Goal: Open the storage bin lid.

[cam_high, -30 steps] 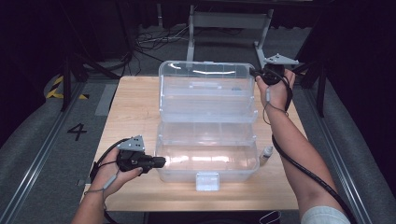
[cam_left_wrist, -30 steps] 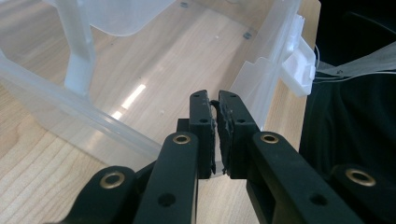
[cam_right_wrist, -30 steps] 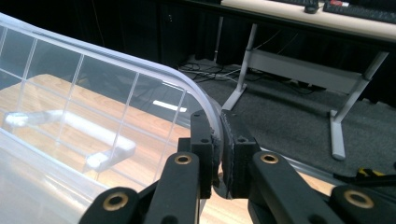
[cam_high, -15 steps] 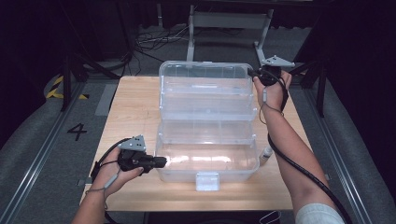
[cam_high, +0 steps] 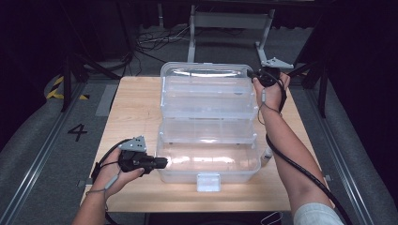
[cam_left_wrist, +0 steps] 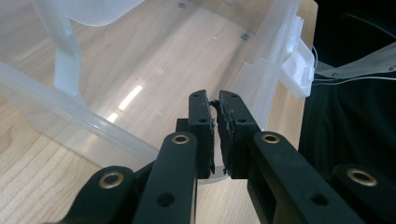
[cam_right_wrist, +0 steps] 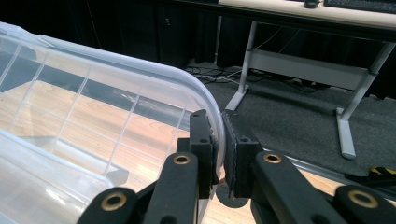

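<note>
Box [cam_high: 209,117], clear plastic with stepped cantilever trays, sat open at centre of the high view on the wooden table [cam_high: 136,108], lid [cam_high: 206,77] swung to the far side, white latch [cam_high: 208,182] at the near edge. Left gripper [cam_high: 159,162] was at lower left of that frame, jaws clamped narrow on the left end wall of the bottom tray; the left gripper view showed the thin clear wall pinched between the pads [cam_left_wrist: 227,126], the latch [cam_left_wrist: 299,70] at upper right. Right gripper [cam_high: 257,76] was at upper right, jaws narrow and gripping the lid's rounded rim [cam_right_wrist: 212,112] at its far right corner, pads [cam_right_wrist: 236,149] on either side of the plastic.
</note>
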{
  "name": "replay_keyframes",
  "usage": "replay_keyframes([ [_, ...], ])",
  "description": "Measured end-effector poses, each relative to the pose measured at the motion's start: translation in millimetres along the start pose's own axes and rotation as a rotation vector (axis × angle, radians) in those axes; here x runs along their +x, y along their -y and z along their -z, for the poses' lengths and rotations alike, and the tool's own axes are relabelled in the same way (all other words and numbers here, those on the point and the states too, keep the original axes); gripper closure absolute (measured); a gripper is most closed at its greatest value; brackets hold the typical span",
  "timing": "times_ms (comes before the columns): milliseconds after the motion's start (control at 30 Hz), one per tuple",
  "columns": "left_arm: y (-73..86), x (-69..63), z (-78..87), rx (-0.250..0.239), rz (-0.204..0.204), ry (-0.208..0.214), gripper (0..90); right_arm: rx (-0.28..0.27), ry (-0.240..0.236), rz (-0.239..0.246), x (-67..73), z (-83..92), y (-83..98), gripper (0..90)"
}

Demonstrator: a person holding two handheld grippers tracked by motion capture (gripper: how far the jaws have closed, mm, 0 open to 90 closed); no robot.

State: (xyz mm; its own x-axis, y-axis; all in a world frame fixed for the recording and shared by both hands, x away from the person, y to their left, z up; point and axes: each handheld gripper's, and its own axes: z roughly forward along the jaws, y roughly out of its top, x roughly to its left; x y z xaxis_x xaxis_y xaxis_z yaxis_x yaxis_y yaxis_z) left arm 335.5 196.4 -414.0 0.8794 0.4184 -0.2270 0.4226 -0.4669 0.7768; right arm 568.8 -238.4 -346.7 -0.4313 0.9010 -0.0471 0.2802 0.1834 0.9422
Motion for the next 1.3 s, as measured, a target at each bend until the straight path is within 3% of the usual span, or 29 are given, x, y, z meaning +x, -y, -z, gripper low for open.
replay_keyframes([
  [667, 0.6, -0.3, -0.1, -0.007, 0.004, 0.0, 83.4, 0.009, -0.027, -0.045, -8.7, -18.9, 15.2, 82.4],
  [967, 0.9, 0.0, 0.1, -0.008, 0.004, 0.002, 83.4, 0.011, -0.029, -0.041, -9.6, -24.4, 19.8, 82.0],
  [1100, 0.9, 0.0, 0.1, -0.008, 0.004, 0.002, 83.4, 0.004, -0.044, -0.068, -12.5, -26.9, 24.1, 82.0],
  [1300, 1.2, 0.2, 0.0, -0.012, 0.005, 0.005, 83.3, 0.009, -0.041, -0.057, -12.5, -30.7, 27.3, 81.8],
])
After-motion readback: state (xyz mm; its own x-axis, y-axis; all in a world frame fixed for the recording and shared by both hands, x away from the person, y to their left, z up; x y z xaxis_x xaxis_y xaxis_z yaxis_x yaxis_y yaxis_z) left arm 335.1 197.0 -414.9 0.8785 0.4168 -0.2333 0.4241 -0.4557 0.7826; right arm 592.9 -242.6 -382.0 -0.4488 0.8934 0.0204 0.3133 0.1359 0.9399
